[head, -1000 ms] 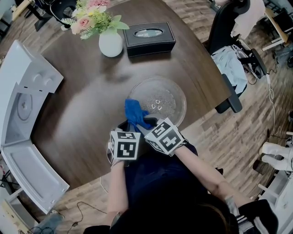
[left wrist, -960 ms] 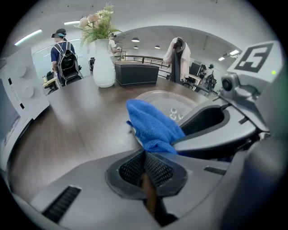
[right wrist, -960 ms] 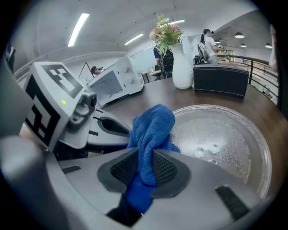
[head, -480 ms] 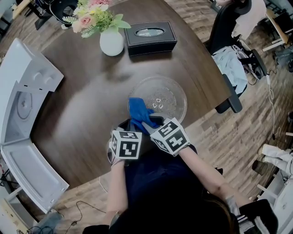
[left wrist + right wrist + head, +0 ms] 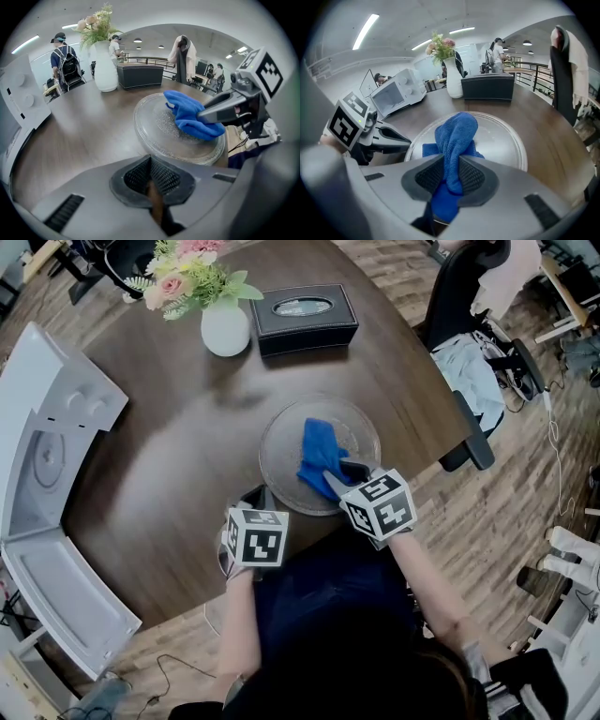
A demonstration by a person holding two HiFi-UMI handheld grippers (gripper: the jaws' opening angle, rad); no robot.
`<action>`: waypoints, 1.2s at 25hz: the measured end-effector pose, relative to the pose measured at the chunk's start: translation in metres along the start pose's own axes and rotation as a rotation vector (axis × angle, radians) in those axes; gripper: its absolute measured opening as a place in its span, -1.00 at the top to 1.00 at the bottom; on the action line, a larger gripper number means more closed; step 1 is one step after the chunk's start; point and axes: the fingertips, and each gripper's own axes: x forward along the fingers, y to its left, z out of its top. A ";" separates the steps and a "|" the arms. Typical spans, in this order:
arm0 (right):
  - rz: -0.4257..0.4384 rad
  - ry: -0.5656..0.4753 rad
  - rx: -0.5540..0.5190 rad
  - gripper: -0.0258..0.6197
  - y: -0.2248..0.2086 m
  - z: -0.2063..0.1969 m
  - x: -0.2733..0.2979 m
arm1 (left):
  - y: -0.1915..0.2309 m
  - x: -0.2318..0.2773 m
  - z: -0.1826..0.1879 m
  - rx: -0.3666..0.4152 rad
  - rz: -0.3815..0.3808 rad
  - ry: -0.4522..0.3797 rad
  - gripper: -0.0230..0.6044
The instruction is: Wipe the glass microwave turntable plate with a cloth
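Left gripper [image 5: 151,176] resting with fingers pressed together, nothing between them, glass plate [image 5: 150,125] lying just ahead of them, right gripper [image 5: 451,174] fingers pinching blue cloth [image 5: 457,136], cloth drooping onto the plate past those fingertips, white vase [image 5: 454,84] standing far beyond.

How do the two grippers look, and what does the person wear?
Both grippers are grey plastic with black textured pads. The left gripper and the right gripper each carry a white cube with black square markers. The person wears a dark blue top.
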 end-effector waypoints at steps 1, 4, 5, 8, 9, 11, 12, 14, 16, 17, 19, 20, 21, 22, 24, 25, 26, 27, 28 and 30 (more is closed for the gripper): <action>-0.014 -0.001 0.008 0.69 -0.007 -0.001 -0.003 | 0.000 0.000 0.000 0.000 0.000 0.001 0.92; -0.060 -0.004 0.036 0.69 -0.031 -0.004 -0.012 | 0.000 0.000 0.000 -0.002 -0.002 0.005 0.92; -0.076 -0.005 0.045 0.69 -0.039 -0.005 -0.015 | 0.000 0.000 0.000 -0.003 -0.001 0.005 0.92; -0.123 -0.007 0.072 0.69 -0.064 -0.007 -0.026 | 0.000 0.000 0.000 -0.003 0.001 0.005 0.92; -0.137 -0.009 0.080 0.69 -0.071 -0.007 -0.029 | 0.000 0.000 0.000 -0.003 0.001 0.005 0.92; -0.161 -0.015 0.092 0.69 -0.083 -0.007 -0.036 | 0.000 0.000 0.000 -0.003 0.001 0.006 0.92; -0.173 -0.017 0.095 0.69 -0.089 -0.006 -0.039 | 0.000 0.000 0.000 -0.003 0.002 0.006 0.92; -0.198 -0.020 0.097 0.69 -0.098 -0.006 -0.044 | 0.000 0.000 0.000 -0.003 0.003 0.006 0.92; -0.219 -0.020 0.107 0.69 -0.106 -0.007 -0.049 | 0.000 0.000 0.000 -0.003 0.004 0.005 0.92; -0.229 -0.022 0.115 0.69 -0.110 -0.008 -0.052 | 0.000 0.000 0.000 -0.002 0.005 0.004 0.92; -0.247 -0.034 0.127 0.69 -0.116 -0.008 -0.058 | 0.000 0.000 0.000 -0.002 0.007 0.003 0.92; -0.253 -0.043 0.131 0.69 -0.117 -0.008 -0.061 | 0.000 0.000 0.000 -0.002 0.007 0.002 0.92; -0.256 -0.053 0.134 0.69 -0.117 -0.006 -0.064 | 0.000 0.000 0.000 -0.002 0.007 0.002 0.92; -0.254 -0.063 0.135 0.69 -0.115 -0.004 -0.067 | 0.000 0.000 0.000 -0.002 0.007 0.002 0.92; -0.232 -0.079 0.126 0.69 -0.108 0.000 -0.072 | 0.000 0.000 0.000 -0.004 0.008 0.001 0.92; -0.210 -0.082 0.113 0.69 -0.101 0.002 -0.074 | 0.000 0.000 0.000 -0.006 0.007 0.001 0.92; -0.182 -0.082 0.095 0.69 -0.091 0.004 -0.075 | 0.000 0.000 0.000 -0.009 0.006 0.000 0.92; -0.150 -0.080 0.072 0.69 -0.081 0.006 -0.076 | -0.001 0.000 0.000 -0.014 0.006 -0.001 0.92; -0.117 -0.073 0.046 0.69 -0.070 0.006 -0.075 | 0.000 0.000 0.000 -0.020 0.006 -0.003 0.92; -0.057 -0.050 -0.017 0.69 -0.048 0.006 -0.072 | 0.000 -0.001 0.002 -0.032 0.010 -0.005 0.92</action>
